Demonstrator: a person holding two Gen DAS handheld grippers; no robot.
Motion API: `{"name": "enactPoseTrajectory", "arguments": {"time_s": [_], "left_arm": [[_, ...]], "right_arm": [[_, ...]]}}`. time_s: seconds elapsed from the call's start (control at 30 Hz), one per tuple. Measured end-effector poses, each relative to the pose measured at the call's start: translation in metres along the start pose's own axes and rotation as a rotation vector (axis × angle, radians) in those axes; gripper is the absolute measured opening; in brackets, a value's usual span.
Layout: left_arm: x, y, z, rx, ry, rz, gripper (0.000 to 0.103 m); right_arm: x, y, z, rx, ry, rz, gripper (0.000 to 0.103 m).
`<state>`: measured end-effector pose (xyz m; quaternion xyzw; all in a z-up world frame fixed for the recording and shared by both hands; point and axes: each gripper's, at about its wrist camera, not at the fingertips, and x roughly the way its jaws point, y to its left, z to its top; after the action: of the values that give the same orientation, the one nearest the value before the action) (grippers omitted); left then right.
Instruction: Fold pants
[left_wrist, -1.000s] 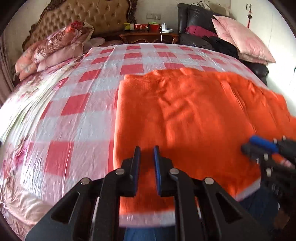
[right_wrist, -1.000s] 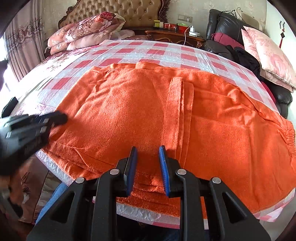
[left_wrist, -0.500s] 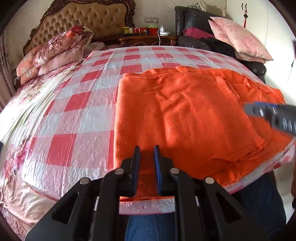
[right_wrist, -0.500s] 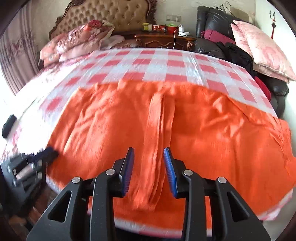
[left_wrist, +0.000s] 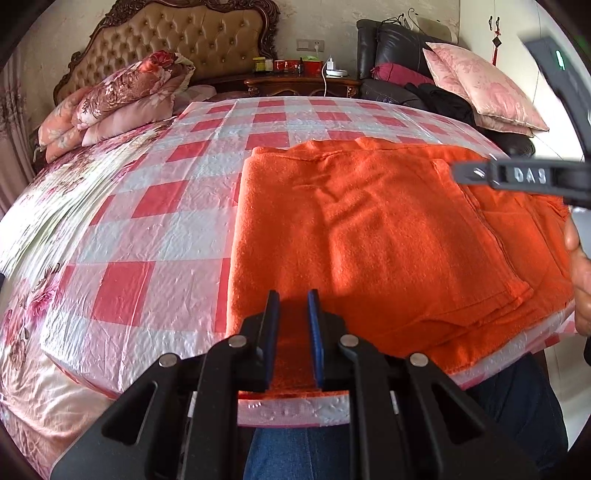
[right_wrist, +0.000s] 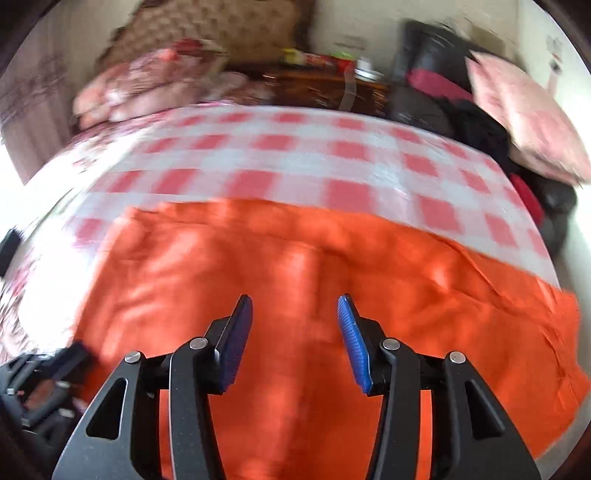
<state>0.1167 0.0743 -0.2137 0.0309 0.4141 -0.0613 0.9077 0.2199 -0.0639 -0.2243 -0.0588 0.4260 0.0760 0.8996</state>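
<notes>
Left wrist view: orange pants spread flat on the bed, over its red-and-white checked cover, already doubled into a thick rectangle. Layered edges stacked at the near right corner, near hem lying right at the bed's edge. Probably kept close to the edge so that both corners can be reached without leaning.

Left tongs low over the near left end of the pants, narrowly parted, orange cloth showing in the slit between the blue pads. Cannot tell whether pinching a fold or merely hanging just above it. If gripping, likely serving as an anchor to keep that end from sliding. Far right in this view: body of the other tool above the cloth, with part of a hand beside the bed's corner.

Right wrist view, heavily blurred: right tongs opening, pads well apart, nothing between them, orange cloth below and beyond, not clasped. Reads as a release, letting the fabric settle under its own weight.

Judging by the lie of the layers, about midway through the folding. Next move probably a fresh grasp on the right end for another fold. Risk: thick terry-like layers slipping out of line.
</notes>
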Motion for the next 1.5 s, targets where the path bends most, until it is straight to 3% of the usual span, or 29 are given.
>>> {"name": "enactPoseTrajectory", "arguments": {"time_s": [0.07, 0.13, 0.2, 0.3, 0.37, 0.47, 0.6, 0.7, 0.73, 0.8, 0.83, 0.93, 1.1, 1.17, 1.27, 1.43, 1.5], "left_arm": [[0.000, 0.002, 0.000, -0.012, 0.002, -0.008, 0.016], [0.000, 0.002, 0.000, -0.014, 0.004, -0.008, 0.016], [0.000, 0.001, 0.000, -0.009, 0.001, -0.005, 0.016], [0.000, 0.001, -0.002, -0.007, -0.010, -0.005, 0.016], [-0.001, 0.001, -0.002, 0.001, -0.008, 0.001, 0.016], [-0.009, 0.000, -0.003, -0.019, -0.031, -0.003, 0.023], [-0.016, -0.011, -0.012, 0.017, -0.056, -0.016, 0.028], [-0.017, -0.005, -0.014, -0.035, -0.052, -0.023, 0.029], [-0.021, -0.003, -0.013, -0.054, -0.065, -0.030, 0.031], [-0.033, 0.007, -0.010, -0.101, -0.105, -0.033, 0.055], [-0.036, 0.013, -0.010, -0.130, -0.112, -0.044, 0.055], [-0.035, 0.032, -0.011, -0.209, -0.086, -0.052, 0.055], [-0.026, 0.047, -0.017, -0.240, -0.037, -0.074, 0.054], [-0.020, 0.047, -0.020, -0.243, -0.008, -0.086, 0.044], [-0.017, 0.044, -0.021, -0.249, -0.002, -0.117, 0.039], [-0.013, 0.064, -0.024, -0.410, 0.019, -0.265, 0.033], [-0.010, 0.077, -0.028, -0.511, 0.025, -0.367, 0.032]], "right_arm": [[0.006, 0.029, 0.007, -0.061, 0.014, 0.066, 0.046], [0.021, 0.050, 0.011, -0.117, 0.035, 0.028, 0.046], [0.047, 0.050, 0.014, -0.098, 0.105, 0.001, 0.046], [0.055, 0.039, 0.017, -0.078, 0.110, 0.001, 0.055], [0.042, 0.037, 0.016, -0.072, 0.089, -0.027, 0.055], [0.010, 0.029, 0.005, -0.039, 0.036, 0.018, 0.055], [-0.002, 0.026, -0.027, -0.015, 0.082, 0.057, 0.055], [0.003, 0.028, -0.050, -0.034, 0.110, 0.025, 0.057], [0.001, 0.030, -0.056, -0.053, 0.084, 0.013, 0.057], [0.001, 0.034, -0.059, -0.075, 0.076, -0.005, 0.057], [0.000, 0.035, -0.060, -0.074, 0.078, -0.008, 0.057], [0.000, 0.033, -0.061, -0.076, 0.078, 0.001, 0.058], [0.000, 0.032, -0.062, -0.078, 0.066, 0.002, 0.058], [0.000, 0.032, -0.062, -0.081, 0.068, 0.003, 0.058], [-0.002, 0.031, -0.063, -0.082, 0.076, 0.002, 0.059], [-0.008, 0.027, -0.066, -0.061, 0.087, -0.024, 0.060], [-0.008, 0.023, -0.068, -0.053, 0.090, -0.033, 0.060]]}}
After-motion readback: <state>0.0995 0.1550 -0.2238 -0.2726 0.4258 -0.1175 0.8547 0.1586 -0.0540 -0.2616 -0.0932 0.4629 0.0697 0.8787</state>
